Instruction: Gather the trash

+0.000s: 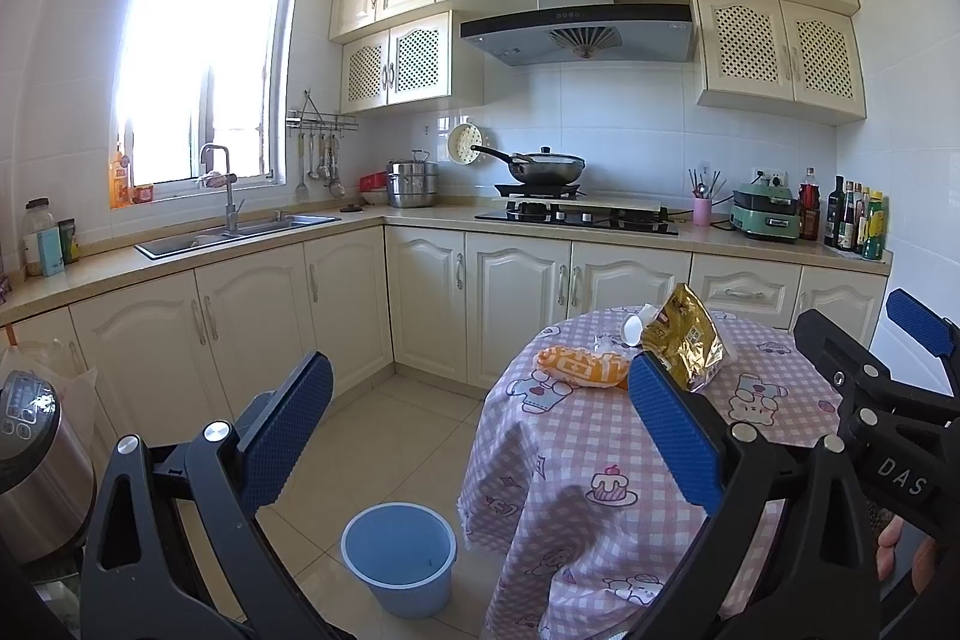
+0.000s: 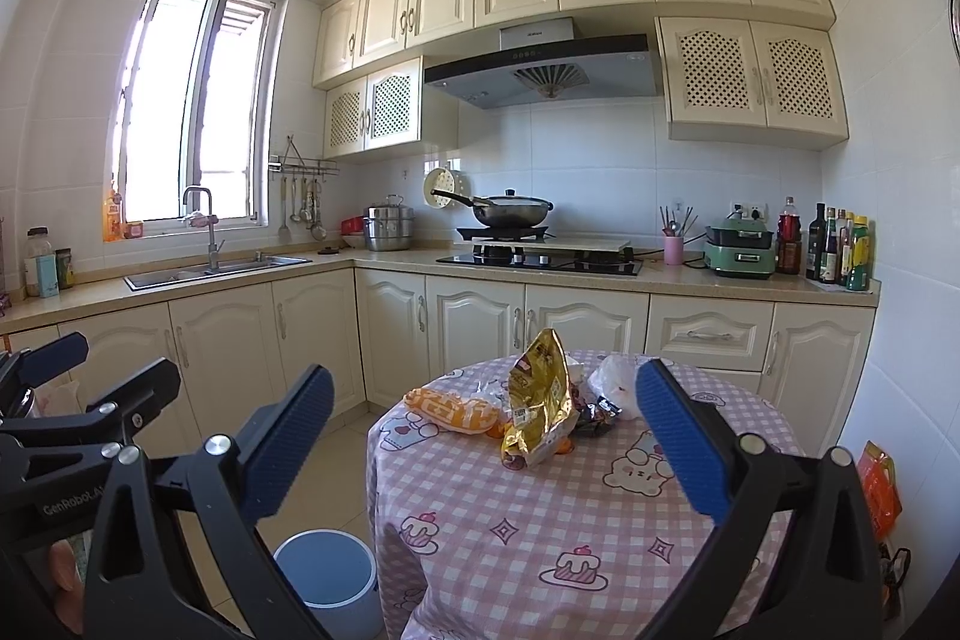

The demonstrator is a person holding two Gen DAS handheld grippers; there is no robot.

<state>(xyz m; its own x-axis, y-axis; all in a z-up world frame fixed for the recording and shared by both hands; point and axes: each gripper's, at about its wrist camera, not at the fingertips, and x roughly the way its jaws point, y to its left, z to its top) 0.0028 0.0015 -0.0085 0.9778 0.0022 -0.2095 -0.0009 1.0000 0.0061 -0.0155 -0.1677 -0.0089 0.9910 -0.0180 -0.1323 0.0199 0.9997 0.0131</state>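
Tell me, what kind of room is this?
A home kitchen, it seems: a sink under the window, a wok on the gas stove beneath a range hood, cream cabinets all round.

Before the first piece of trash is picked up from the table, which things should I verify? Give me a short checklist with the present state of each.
1. Left gripper jaws open and holding nothing: ok.
2. Right gripper jaws open and holding nothing: ok.
3. Blue bin upright on the floor beside the table, mouth open: ok.
4. Gold bag in the open, near the right gripper: ok.
5. Orange wrapper lying flat, nothing on top of it: ok.
6. Number of small wrappers behind the gold bag: cannot tell, partly hidden.
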